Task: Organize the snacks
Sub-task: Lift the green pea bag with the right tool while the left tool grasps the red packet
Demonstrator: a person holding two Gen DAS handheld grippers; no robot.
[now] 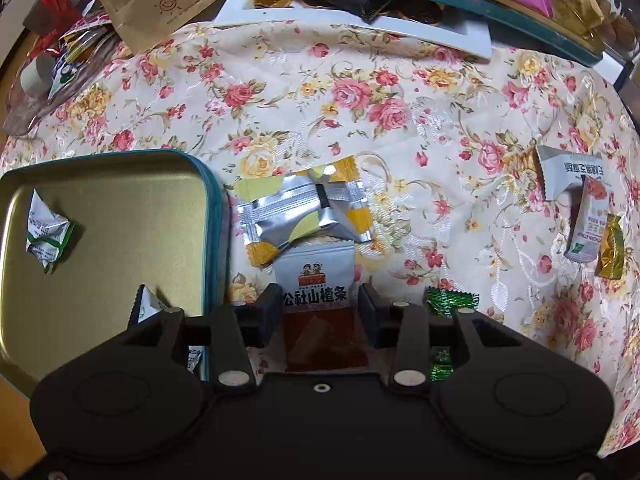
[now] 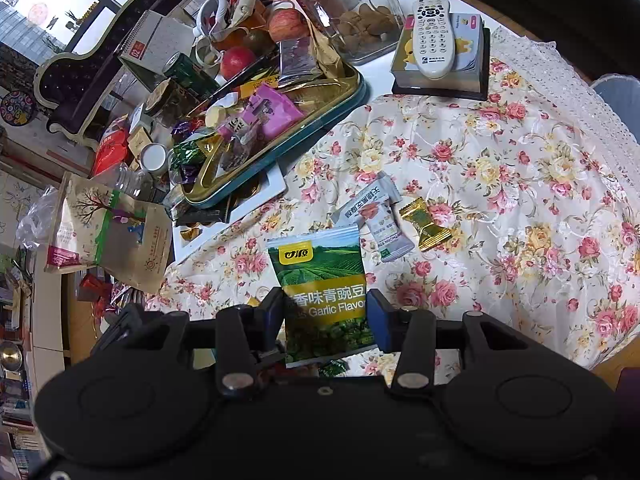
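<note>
Left gripper [image 1: 320, 304] jaws apart around white-and-red hawthorn snack packet [image 1: 316, 280]; right gripper [image 2: 326, 308] clamps green garlic-pea packet [image 2: 324, 280]

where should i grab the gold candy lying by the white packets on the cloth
Grip the gold candy across its fat middle, coming from straight above. It lies flat on the tablecloth, its twisted ends are thin and floppy, and the white packets crowd its left side.
</note>
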